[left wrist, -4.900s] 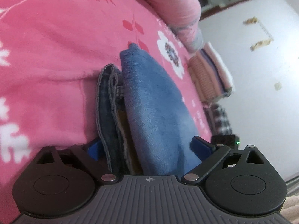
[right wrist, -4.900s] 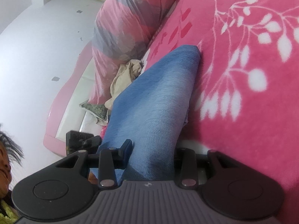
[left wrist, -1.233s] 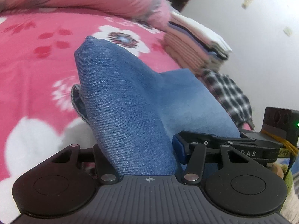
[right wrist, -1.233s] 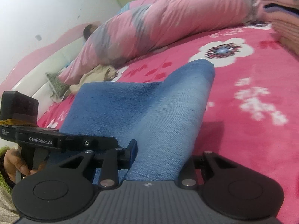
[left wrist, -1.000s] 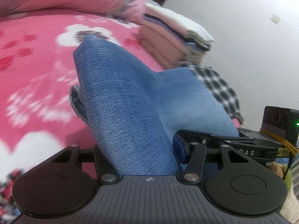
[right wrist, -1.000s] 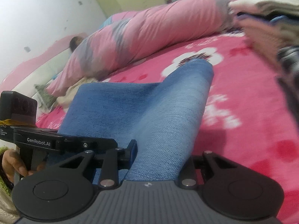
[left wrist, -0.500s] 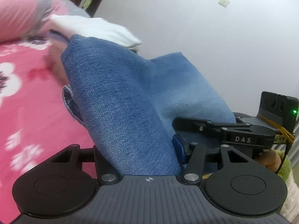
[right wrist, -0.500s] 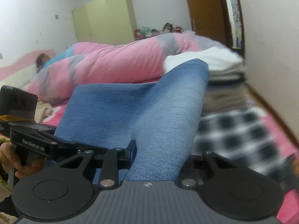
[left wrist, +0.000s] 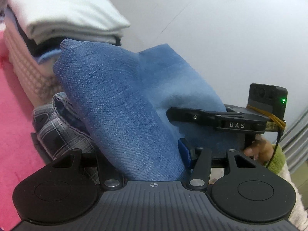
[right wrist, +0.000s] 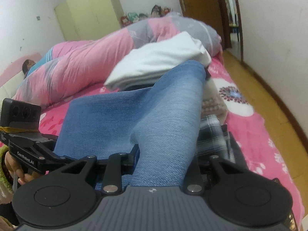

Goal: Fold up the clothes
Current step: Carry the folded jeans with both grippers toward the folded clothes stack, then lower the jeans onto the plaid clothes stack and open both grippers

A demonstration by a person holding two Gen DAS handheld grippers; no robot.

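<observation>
Folded blue jeans (left wrist: 123,104) ride above the pink bed (right wrist: 250,127), both the left gripper (left wrist: 138,154) and right gripper (right wrist: 163,154) with jaws clamped on them, heading toward the stack of folded clothes (left wrist: 57,19) at eleven o'clock; uneven release could spill the fold or topple the stack.
</observation>
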